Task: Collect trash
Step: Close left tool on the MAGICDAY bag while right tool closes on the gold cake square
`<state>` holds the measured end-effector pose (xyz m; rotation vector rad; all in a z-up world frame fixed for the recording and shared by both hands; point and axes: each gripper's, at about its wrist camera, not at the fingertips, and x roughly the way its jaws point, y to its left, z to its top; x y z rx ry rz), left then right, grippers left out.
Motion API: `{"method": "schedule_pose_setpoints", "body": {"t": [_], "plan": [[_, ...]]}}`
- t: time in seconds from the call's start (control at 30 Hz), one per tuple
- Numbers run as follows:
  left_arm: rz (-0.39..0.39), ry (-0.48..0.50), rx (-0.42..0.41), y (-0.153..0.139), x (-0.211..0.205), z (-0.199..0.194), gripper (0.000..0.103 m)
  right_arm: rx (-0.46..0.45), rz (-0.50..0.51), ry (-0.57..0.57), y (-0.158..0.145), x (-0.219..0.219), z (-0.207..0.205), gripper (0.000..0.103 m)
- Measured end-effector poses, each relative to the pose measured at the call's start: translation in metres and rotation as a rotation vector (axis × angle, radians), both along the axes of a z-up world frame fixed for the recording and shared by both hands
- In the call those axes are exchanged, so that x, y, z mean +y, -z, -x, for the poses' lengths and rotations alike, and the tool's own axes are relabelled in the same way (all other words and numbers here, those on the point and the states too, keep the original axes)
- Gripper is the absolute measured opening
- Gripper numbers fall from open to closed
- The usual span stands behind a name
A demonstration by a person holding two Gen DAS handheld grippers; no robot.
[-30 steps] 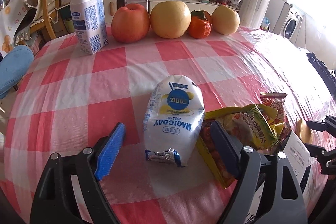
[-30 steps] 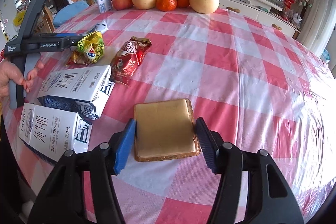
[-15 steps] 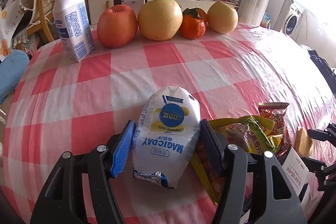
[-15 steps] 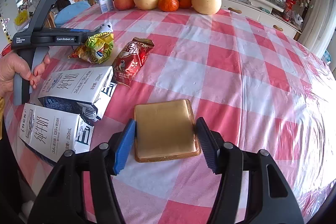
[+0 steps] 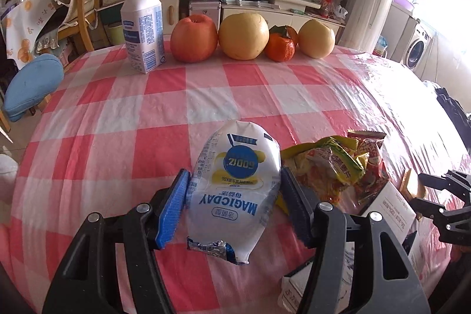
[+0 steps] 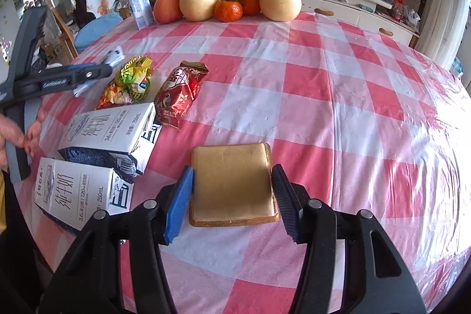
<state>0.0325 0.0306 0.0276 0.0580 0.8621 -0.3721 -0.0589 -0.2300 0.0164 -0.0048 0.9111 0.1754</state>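
Observation:
My left gripper point(image 5: 234, 209) is shut on a white MAGICDAY milk pouch point(image 5: 235, 184), held just above the red-checked tablecloth. My right gripper point(image 6: 232, 202) is shut on a flat gold packet point(image 6: 234, 184) that lies on the cloth. A yellow-green snack wrapper point(image 5: 326, 164) and a red snack wrapper point(image 5: 372, 164) lie right of the pouch; both also show in the right wrist view, the yellow-green wrapper point(image 6: 129, 84) and the red wrapper point(image 6: 178, 94). Two white milk cartons point(image 6: 109, 134) lie at the left of the right wrist view.
A white bottle point(image 5: 142, 27), a red apple point(image 5: 194, 38), two yellow pears point(image 5: 243, 36) and tangerines point(image 5: 279, 47) stand along the table's far edge. A chair with a blue cushion point(image 5: 29, 90) is at the left. The round table point(image 6: 368, 96) drops away on the right.
My left gripper closed on the milk pouch and lifted it a little, pulling back from the fruit. My right gripper has stayed shut on the gold packet.

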Motion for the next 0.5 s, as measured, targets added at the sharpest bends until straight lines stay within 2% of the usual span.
{"method": "schedule_pose_setpoints", "body": {"t": [0.3,0.5], "plan": [[0.013,-0.022,-0.068,-0.025,0.023,0.046,0.063,-0.048,-0.043,0.033,-0.012,-0.004,0.006,0.056],[0.061,-0.067,-0.094,-0.034,0.044,0.072,0.063,-0.093,-0.055,0.06,-0.024,-0.001,0.013,0.056]]}}
